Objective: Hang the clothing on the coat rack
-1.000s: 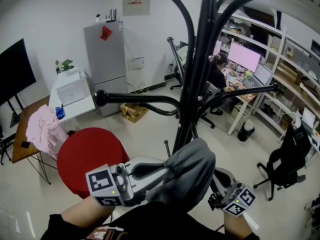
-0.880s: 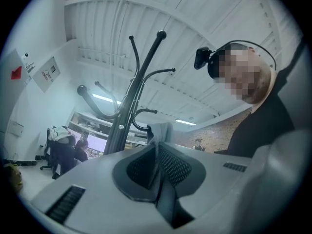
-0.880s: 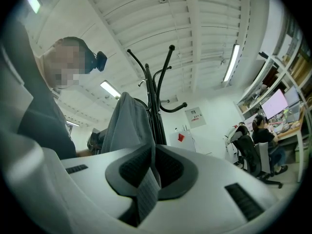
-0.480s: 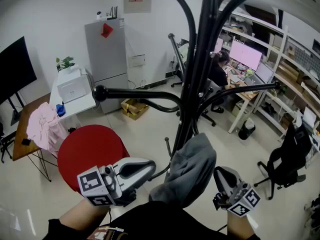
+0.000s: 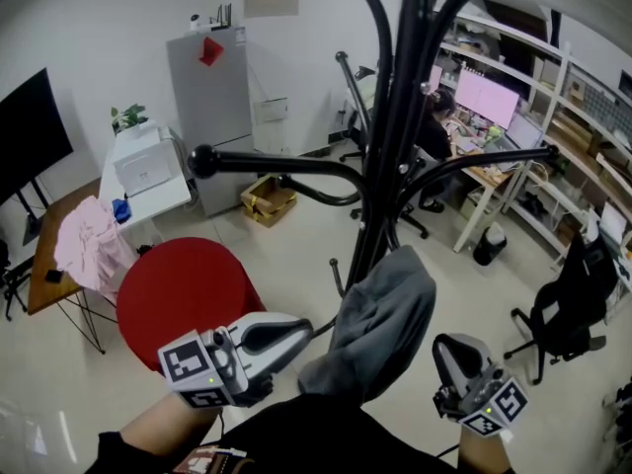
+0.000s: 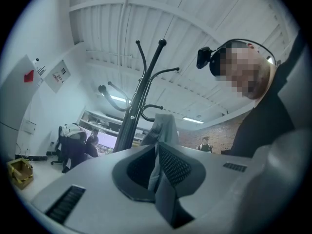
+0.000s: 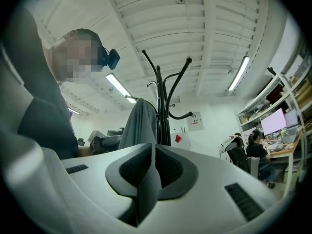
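A grey garment point(image 5: 380, 324) is draped over a low hook of the black coat rack point(image 5: 395, 146), right in front of me. My left gripper point(image 5: 304, 328) sits at the garment's left edge. In the left gripper view its jaws point(image 6: 157, 147) are shut on a strip of grey fabric that runs up to the garment point(image 6: 165, 126). My right gripper point(image 5: 446, 346) is at the garment's right side, lower down. In the right gripper view it point(image 7: 152, 150) is likewise shut on a grey fold, with the garment point(image 7: 139, 123) hanging beside the rack point(image 7: 163, 111).
A red round stool point(image 5: 183, 289) stands left of the rack. A pink cloth point(image 5: 84, 245) lies on a wooden table at far left. A black office chair point(image 5: 568, 314) is at right. A person point(image 5: 434, 136) sits at a desk behind the rack.
My left gripper has drawn back to the left, out from under the garment, and its fabric edge follows. My right gripper has dropped slightly to the lower right. The garment stays on the hook.
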The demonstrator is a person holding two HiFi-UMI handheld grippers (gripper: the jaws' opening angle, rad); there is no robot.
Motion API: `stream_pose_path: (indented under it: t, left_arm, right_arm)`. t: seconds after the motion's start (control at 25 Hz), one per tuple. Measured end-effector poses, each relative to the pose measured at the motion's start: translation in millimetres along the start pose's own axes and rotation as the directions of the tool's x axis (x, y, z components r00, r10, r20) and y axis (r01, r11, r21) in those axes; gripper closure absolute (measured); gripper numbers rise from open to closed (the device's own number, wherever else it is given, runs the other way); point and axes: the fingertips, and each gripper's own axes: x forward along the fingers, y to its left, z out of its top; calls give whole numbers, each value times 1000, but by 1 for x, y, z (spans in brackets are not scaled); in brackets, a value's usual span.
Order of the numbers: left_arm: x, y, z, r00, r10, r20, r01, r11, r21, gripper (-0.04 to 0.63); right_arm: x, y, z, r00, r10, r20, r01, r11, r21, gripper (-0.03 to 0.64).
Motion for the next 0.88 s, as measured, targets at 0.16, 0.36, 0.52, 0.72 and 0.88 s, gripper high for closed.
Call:
stream_pose_path:
  t: [0.16, 0.36, 0.52, 0.72, 0.88]
  left_arm:
    - [-16, -3, -5, 999, -24, -33, 24, 999, 25, 578]
    - [-53, 5, -7, 996, -51, -70, 52, 999, 10, 578]
    - [-102, 18, -6, 995, -41, -95, 42, 999, 1, 578]
    - [-179, 41, 2, 994, 29, -102, -28, 1000, 7, 578]
    - [-248, 65, 7, 986, 124, -115, -124, 992, 13, 578]
  right_arm:
    - [-2, 23, -9, 999, -29, -31, 28, 999, -16, 584]
    - [15, 72, -17, 998, -44, -48, 44, 999, -4, 584]
    - [52, 125, -36, 996, -17, -83, 16, 1000, -17, 584]
    - [119, 182, -64, 991, 76, -107, -75, 997, 16, 584]
    - [184, 215, -93, 976, 157, -150, -150, 987, 55, 584]
